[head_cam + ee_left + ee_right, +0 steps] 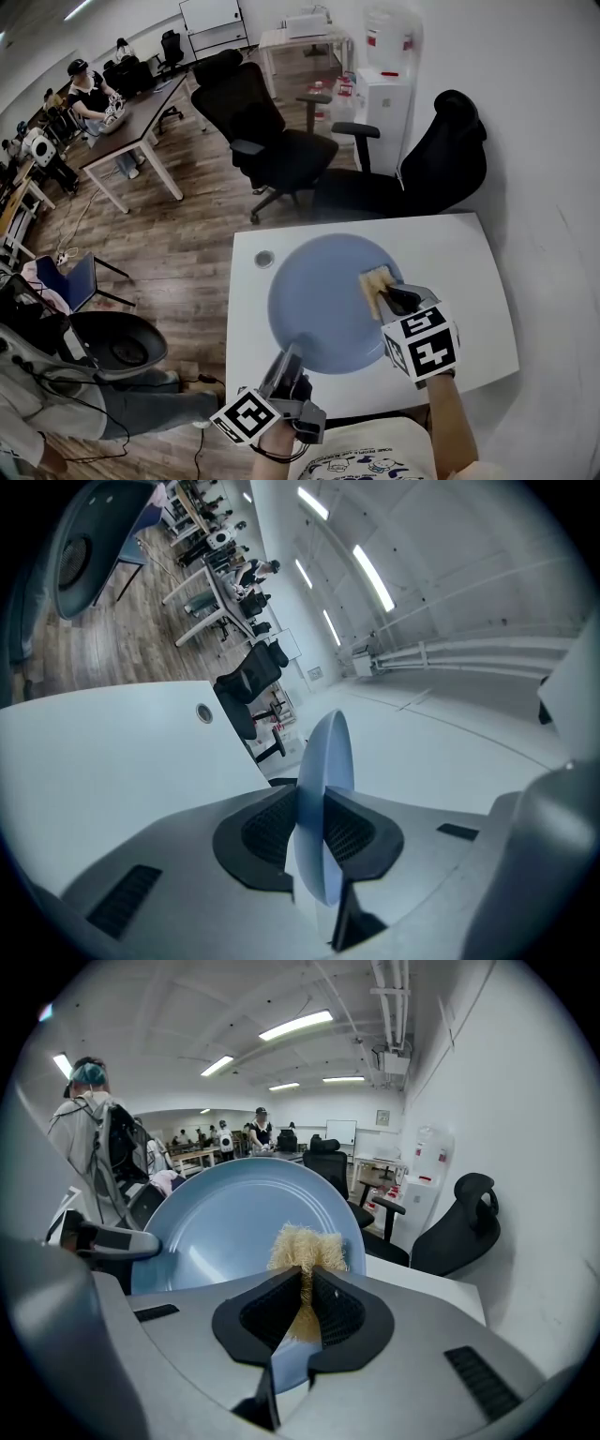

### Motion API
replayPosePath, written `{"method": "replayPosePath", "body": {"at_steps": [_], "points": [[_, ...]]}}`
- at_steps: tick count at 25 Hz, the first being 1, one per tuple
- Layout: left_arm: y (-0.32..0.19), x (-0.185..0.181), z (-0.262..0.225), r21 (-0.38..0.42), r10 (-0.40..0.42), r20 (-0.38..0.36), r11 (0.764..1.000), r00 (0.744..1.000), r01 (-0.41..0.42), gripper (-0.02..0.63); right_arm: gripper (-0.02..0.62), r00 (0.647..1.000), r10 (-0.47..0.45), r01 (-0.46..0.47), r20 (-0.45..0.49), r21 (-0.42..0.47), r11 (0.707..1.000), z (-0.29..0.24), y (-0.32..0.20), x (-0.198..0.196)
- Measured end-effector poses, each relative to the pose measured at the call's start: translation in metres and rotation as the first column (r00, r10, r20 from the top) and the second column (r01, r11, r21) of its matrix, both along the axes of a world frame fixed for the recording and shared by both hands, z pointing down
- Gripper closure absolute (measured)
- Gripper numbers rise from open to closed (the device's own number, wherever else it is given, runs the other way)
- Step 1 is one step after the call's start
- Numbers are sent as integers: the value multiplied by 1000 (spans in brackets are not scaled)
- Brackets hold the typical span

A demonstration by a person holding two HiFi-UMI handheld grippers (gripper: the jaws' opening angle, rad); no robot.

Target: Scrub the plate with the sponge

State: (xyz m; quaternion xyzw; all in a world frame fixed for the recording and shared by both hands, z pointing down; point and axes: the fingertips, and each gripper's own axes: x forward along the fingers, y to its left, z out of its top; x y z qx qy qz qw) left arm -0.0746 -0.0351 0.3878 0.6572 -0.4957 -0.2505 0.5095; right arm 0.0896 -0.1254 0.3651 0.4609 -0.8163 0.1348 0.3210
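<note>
On the bench (pixel 469 272), the left hand-held gripper (pixel 290 358) pinches the plate (pixel 319 295) by its 6 o'clock rim. The right hand-held gripper (pixel 387 298) clamps the sponge (pixel 375 281) at the plate's 3 o'clock edge. Scrubbing looks to be in hand; next, sweep the sponge across with steady pressure.

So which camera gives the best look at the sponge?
The right gripper view: the sponge sits dead centre, pinched between the jaws against the plate. The head view shows it small, from above. The left gripper view shows only the plate's edge, no sponge.
</note>
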Motion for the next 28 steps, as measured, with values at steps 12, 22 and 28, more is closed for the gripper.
{"method": "replayPosePath", "body": {"at_steps": [12,22,28], "points": [[-2,-1,8,-16,-8,-12,1000,1000,8,538,549,999,31,-31,17,22,999,-2,-6,2],[-4,-6,14,-36,-34,0,999,999,34,538,549,999,35,-36,19,37,999,-4,-9,3],[2,-5,20,-48,-46,3,998,999,46,538,549,997,59,-61,43,49,997,-7,-6,13]]}}
